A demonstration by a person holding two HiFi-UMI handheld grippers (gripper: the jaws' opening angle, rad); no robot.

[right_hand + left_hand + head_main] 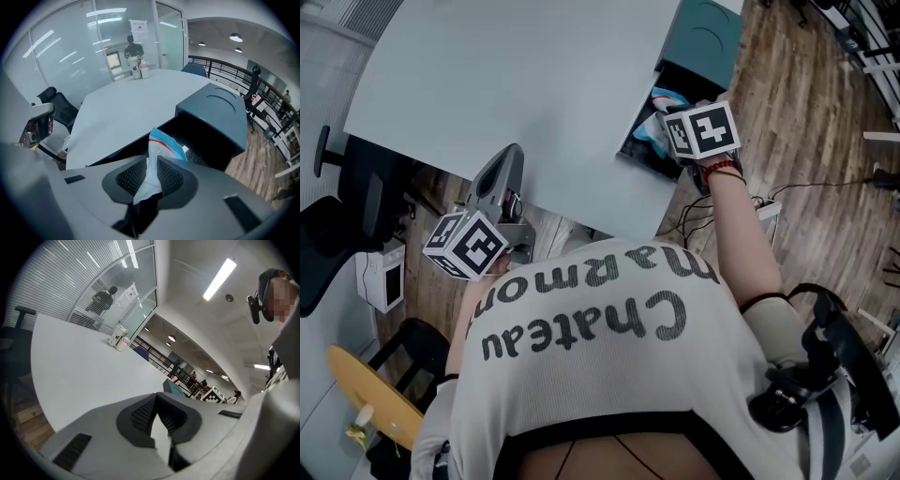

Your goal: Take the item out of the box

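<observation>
One packet (pixel 161 147) pinched by right hand-held gripper (pixel 151 165), head view hides jaws

An office: a big white meeting table (pixel 516 84), a black swivel chair (pixel 333 234) at its left, glass partition walls (pixel 65 51) beyond, strip ceiling lights (pixel 219 280).

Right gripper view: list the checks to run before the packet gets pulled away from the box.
1. Packet pinched in the right gripper: ok, the pads press on one end.
2. Firm hold: cannot tell, most of the packet sticks out past the pads.
3. Box open: ok, its dark opening faces the gripper.
4. Packet clear of the box: cannot tell, it shows against the opening.
5. Left gripper out of the way: ok, shut, empty, by the table's near edge.
6. Bare table for setting down: ok.
</observation>
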